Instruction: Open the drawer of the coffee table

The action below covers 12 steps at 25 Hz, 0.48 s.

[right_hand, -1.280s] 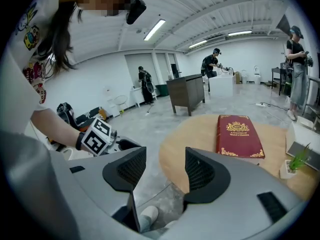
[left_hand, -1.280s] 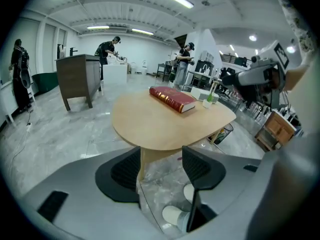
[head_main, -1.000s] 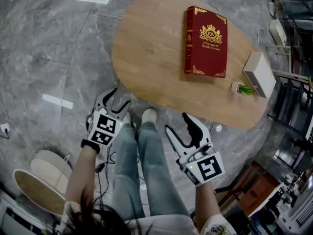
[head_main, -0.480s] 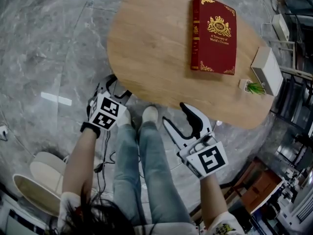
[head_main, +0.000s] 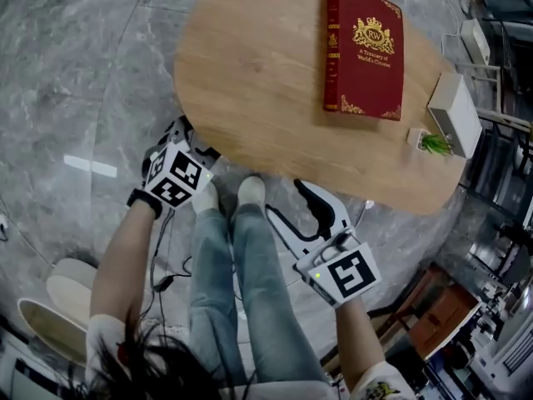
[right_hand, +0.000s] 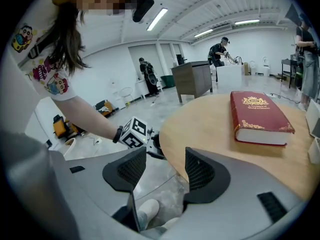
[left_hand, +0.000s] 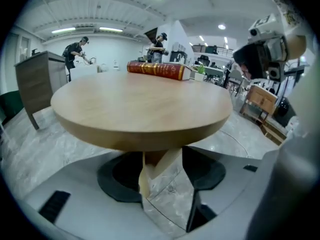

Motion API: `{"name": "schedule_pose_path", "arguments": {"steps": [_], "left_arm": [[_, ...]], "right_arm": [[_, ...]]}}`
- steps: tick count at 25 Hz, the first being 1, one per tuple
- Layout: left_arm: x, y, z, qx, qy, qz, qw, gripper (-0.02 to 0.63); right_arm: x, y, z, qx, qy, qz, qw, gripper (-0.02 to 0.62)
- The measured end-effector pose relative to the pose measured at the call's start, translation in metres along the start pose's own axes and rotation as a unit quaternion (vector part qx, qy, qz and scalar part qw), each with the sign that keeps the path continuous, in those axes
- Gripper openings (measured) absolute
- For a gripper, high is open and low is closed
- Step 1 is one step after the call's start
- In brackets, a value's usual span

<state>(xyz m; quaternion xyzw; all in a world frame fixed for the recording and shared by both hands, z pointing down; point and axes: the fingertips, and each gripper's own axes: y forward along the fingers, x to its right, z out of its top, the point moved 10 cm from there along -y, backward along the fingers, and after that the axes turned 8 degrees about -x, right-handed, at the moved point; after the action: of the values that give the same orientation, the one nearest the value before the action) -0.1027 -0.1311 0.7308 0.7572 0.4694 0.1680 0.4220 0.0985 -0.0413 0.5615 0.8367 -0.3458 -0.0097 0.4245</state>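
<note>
The oval wooden coffee table (head_main: 250,82) carries a red book (head_main: 364,48); no drawer shows in any view. My left gripper (head_main: 187,142) is at the table's near-left edge, with its tips tucked under the rim. In the left gripper view the left gripper (left_hand: 162,179) is open just below the tabletop (left_hand: 140,104), and the table's leg (left_hand: 155,166) shows between the jaws. My right gripper (head_main: 287,200) hangs open over the floor, short of the near edge. In its own view the right gripper (right_hand: 162,171) holds nothing, with the table edge (right_hand: 172,134) just beyond.
A white box (head_main: 454,119) and a small green plant (head_main: 429,146) sit at the table's right end. The person's legs and shoes (head_main: 250,192) are between the grippers. Round beige items (head_main: 62,298) lie on the floor at lower left. A dark cabinet (left_hand: 37,81) stands beyond.
The left gripper has moved up to the table's edge and its tips have slipped under the rim. The right gripper has drifted slightly left, still open.
</note>
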Motion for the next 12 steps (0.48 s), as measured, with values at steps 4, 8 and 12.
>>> {"name": "schedule_pose_path", "arguments": {"steps": [4,8,12], "left_arm": [[0.0005,0.0006,0.0019,-0.004,0.031,-0.005,0.9995,0.202],[0.0008,-0.0023,0.0001,-0.010,0.063,-0.012,0.9979,0.175],[0.0020,-0.0048,-0.0024,-0.013,0.087,-0.016,0.9960,0.155]], "right_arm": [[0.0015,-0.0036,-0.0074,-0.009,0.001,-0.001,1.000,0.210],[-0.0001,-0.0026,-0.0064,-0.005,0.000,0.001,1.000,0.210],[-0.0024,-0.0015,-0.0082,-0.002,0.007,0.007,1.000,0.210]]}}
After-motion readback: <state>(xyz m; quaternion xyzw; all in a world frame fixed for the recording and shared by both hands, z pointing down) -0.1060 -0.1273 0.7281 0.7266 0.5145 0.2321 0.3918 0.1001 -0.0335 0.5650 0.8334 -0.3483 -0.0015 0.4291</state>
